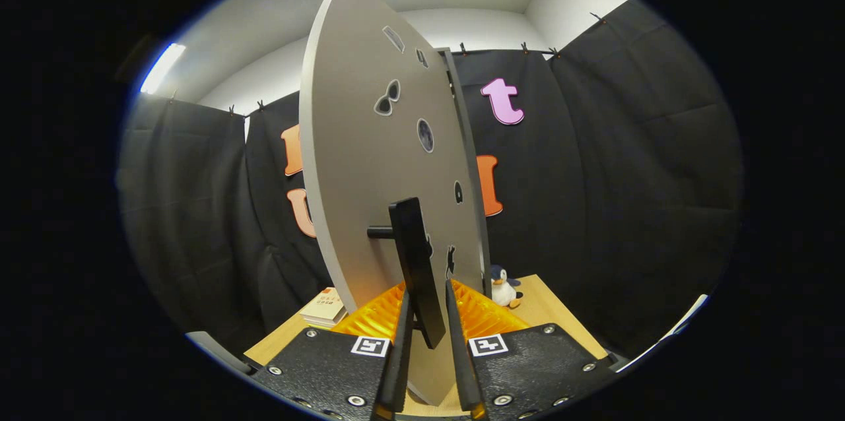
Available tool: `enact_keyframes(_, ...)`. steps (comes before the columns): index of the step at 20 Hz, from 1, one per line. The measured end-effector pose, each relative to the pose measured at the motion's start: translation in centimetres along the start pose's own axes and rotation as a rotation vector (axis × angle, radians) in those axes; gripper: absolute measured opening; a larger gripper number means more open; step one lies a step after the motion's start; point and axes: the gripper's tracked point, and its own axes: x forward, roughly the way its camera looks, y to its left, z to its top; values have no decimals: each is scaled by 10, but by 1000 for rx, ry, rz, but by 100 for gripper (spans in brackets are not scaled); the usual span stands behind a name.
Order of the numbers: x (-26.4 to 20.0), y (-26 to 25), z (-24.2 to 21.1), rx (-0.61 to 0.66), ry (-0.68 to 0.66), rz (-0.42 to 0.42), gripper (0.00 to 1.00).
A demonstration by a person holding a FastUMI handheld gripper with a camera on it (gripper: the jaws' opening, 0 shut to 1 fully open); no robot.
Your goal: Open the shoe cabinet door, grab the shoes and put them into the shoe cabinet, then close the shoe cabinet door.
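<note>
The shoe cabinet door (370, 163) stands swung out, its one dark handle (416, 262) clamped between the claw (429, 322) fingers. Whether this is the opening or closing swing I cannot tell. On the counter (548, 309): one toy penguin (504, 286) near the far edge, one small stack of books (325, 307) at the left edge.
</note>
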Motion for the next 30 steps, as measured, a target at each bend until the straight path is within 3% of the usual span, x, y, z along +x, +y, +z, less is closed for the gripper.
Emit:
enact_keyframes(13,-16,-53,3,5,-12,-51,27)
enact_keyframes(23,-35,-121,5,-16,-35,-184,24)
enact_keyframes(30,-41,-121,9,16,-52,-158,24)
